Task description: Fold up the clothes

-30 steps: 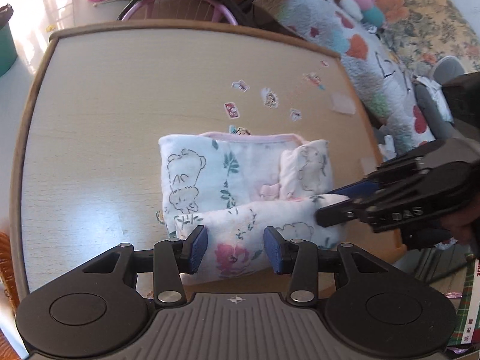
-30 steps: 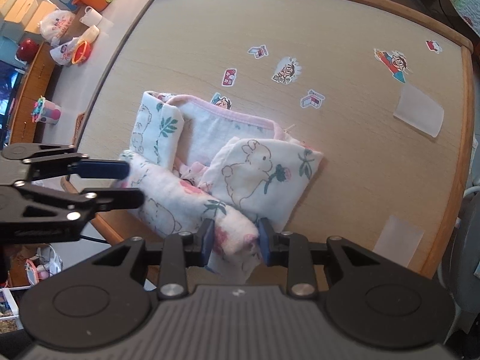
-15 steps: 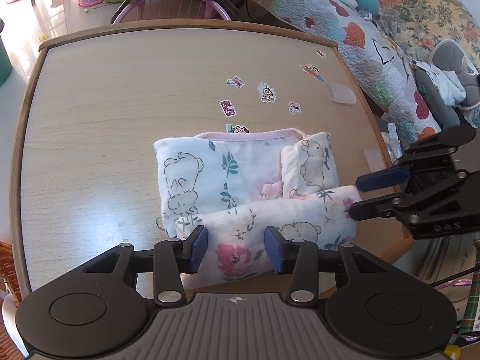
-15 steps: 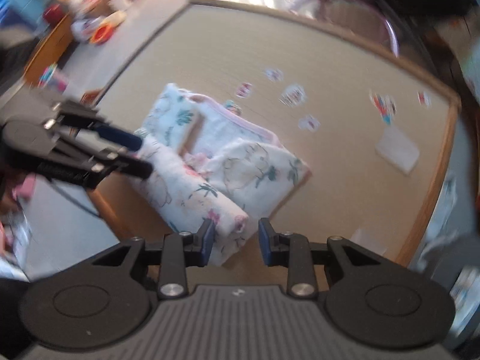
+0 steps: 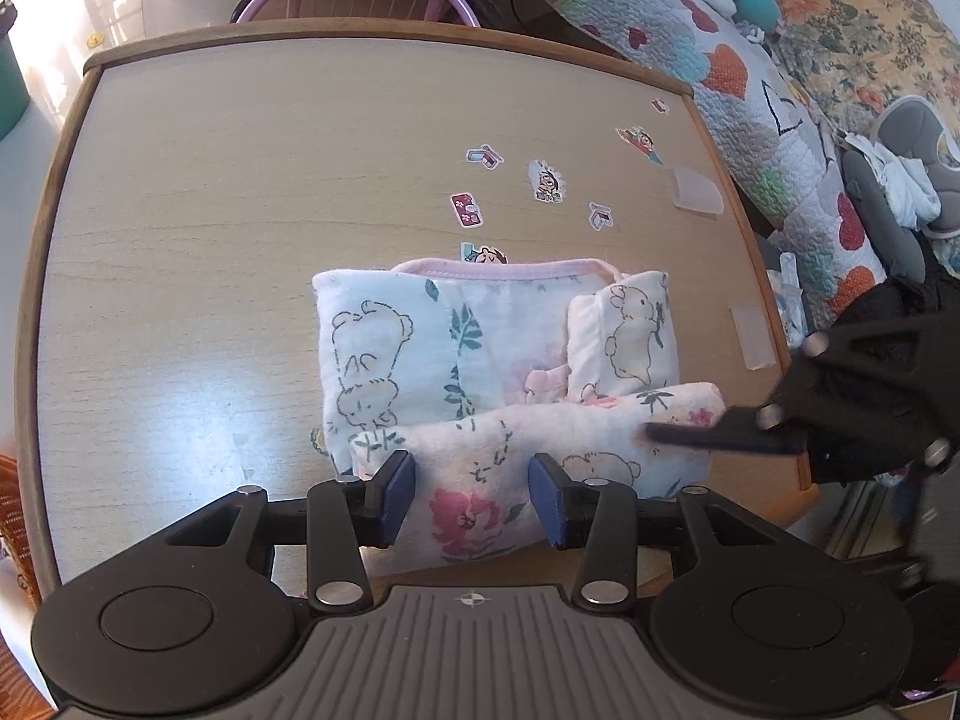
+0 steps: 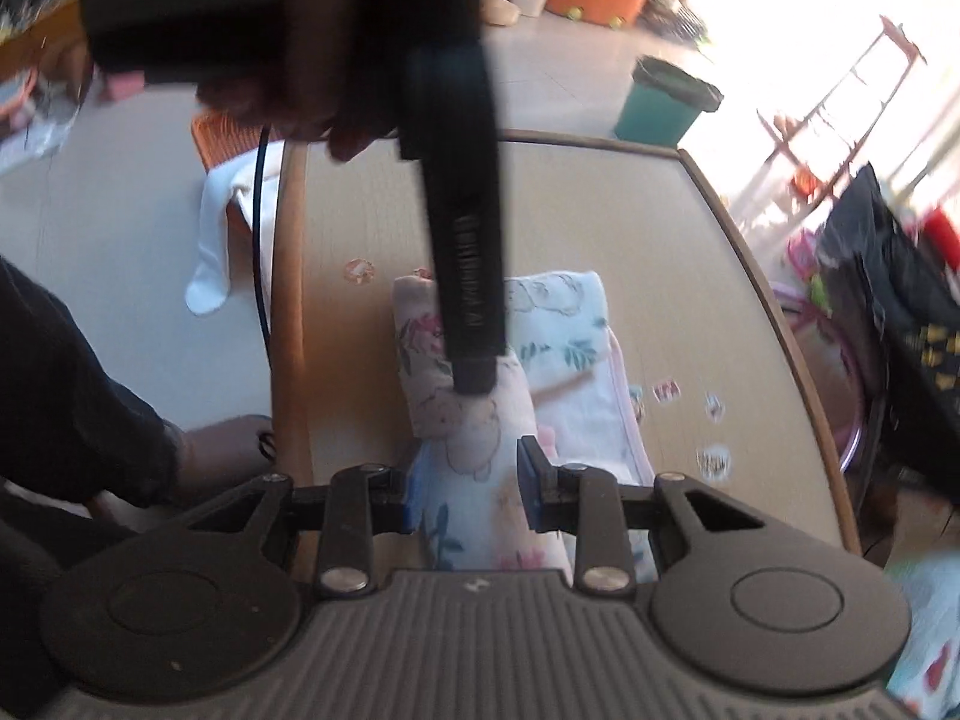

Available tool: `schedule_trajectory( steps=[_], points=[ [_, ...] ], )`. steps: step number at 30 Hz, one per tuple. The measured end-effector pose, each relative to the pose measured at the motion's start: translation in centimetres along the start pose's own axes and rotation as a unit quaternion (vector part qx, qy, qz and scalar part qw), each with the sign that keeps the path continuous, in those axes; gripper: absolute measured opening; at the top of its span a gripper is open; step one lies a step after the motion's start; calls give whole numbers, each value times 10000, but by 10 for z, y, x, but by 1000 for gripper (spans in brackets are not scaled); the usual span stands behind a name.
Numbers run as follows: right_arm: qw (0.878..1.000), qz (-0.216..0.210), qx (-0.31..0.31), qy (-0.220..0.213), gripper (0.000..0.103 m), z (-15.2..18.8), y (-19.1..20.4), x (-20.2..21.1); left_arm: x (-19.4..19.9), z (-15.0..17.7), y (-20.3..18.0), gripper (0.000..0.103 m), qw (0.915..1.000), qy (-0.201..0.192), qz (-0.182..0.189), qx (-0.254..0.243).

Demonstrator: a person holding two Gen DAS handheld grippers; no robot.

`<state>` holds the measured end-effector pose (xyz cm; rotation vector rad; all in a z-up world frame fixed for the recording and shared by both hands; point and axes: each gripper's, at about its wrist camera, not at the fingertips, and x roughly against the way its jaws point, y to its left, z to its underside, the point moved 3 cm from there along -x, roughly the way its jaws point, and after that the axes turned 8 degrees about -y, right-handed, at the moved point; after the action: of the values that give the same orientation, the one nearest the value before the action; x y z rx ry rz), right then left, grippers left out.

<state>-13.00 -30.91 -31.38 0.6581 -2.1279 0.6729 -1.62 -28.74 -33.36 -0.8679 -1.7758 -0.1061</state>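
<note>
Left wrist view: my left claw [image 5: 473, 498] grips the rolled near edge of the folded printed garment [image 5: 480, 354], blue pads [image 5: 397, 495] pressing its sides. It lies on the wooden counter [image 5: 210, 228] toward the 5 o'clock edge, stickers [image 5: 466, 209] beyond it at 12. My right claw [image 5: 690, 435] reaches in from 3 o'clock.

Right wrist view: my right claw straddles the roll's end, but blur hides whether it pinches.

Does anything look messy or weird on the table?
A bit. The folded cloth sits at the table's near edge, its rolled flap hanging over. Stickers are scattered on the table behind it.
</note>
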Motion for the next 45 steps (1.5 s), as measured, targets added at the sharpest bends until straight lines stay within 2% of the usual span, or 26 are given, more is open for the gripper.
schedule_trajectory(
  steps=[3, 5, 7, 12, 19, 21, 23, 27, 30, 34, 40, 43, 45],
  points=[
    [9984, 145, 544, 36, 31, 0, 14, -14, 1, 1, 3, 46, 9999, -41, 68, 105],
    [9968, 230, 761, 46, 45, 2, 21, -19, 1, 2, 6, 47, 9996, -79, 143, 209],
    [9951, 363, 913, 64, 47, 5, 27, -22, 1, 2, 9, 47, 9993, -97, 215, 275],
    [9977, 446, 512, 85, 46, -1, 23, -21, 7, 3, 8, 47, 9992, -277, 250, 138],
    [9992, 331, 140, 198, 37, -3, 5, -25, 22, 8, 3, 47, 9953, -596, 477, -600],
    [9994, 199, -186, 198, 36, -3, -5, -25, 26, 10, 0, 48, 9905, -642, 533, -1093],
    [9985, 51, -510, 178, 34, -3, -14, -23, 30, 12, -5, 49, 9815, -701, 562, -1689],
    [9933, -326, -1102, 108, 32, 0, -32, -20, 36, 18, -10, 52, 9535, -813, 659, -2825],
    [9862, -676, -1511, 66, 31, 3, -42, -19, 39, 19, -10, 53, 9368, -766, 806, -3318],
    [9784, -1144, -1721, 106, 31, 7, -48, -16, 43, 20, -8, 53, 9279, -686, 1023, -3518],
    [9551, -1872, -2288, 186, 31, 16, -54, -13, 50, 27, -5, 53, 9210, -500, 1380, -3608],
    [9459, -2024, -2528, 186, 31, 20, -57, -13, 53, 31, -3, 52, 9164, -392, 1516, -3683],
    [9413, -2094, -2641, 188, 31, 23, -59, -13, 56, 30, 1, 52, 9178, -378, 1562, -3631]
  ],
)
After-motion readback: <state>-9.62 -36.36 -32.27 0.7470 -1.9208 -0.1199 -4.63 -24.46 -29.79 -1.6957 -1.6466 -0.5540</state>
